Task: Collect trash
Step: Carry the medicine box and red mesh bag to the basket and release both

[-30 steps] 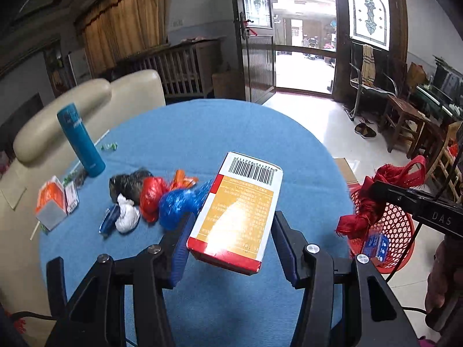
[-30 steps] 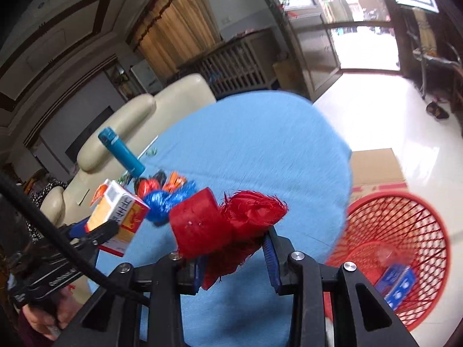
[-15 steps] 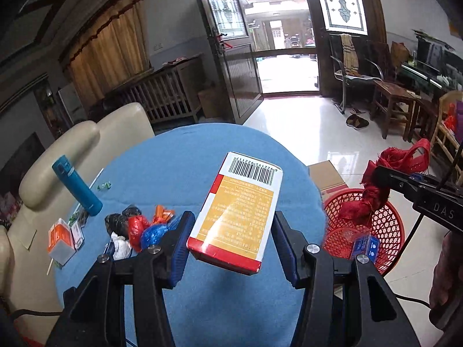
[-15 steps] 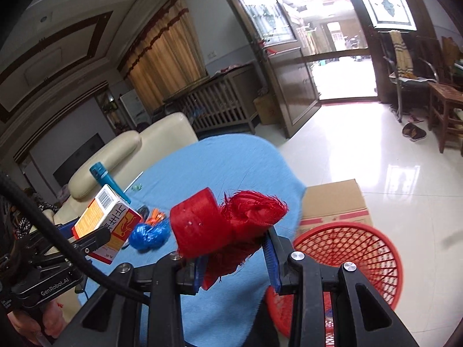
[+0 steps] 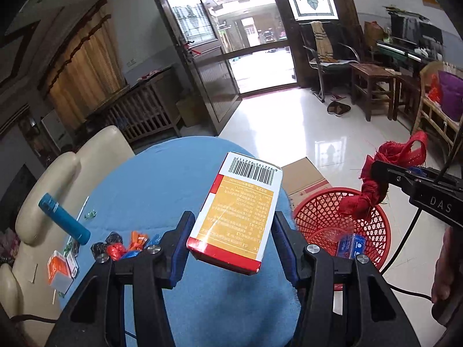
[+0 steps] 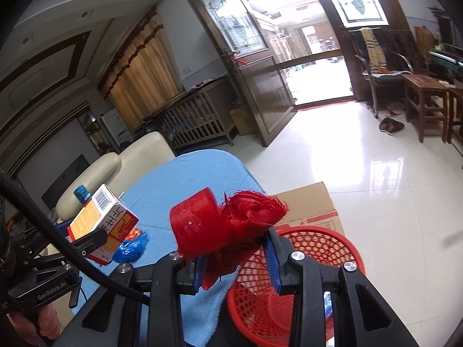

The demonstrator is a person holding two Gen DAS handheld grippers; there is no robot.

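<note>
Red basket (image 5: 373, 217): left view shows blue packet (image 5: 351, 244) | right view doesn't

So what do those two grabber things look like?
Both are black plastic claws. The left gripper has blue fingers and silver screws. The right gripper looks alike, also with blue fingers. White letters mark their sides, and a thick black cable runs from the left one.
</note>
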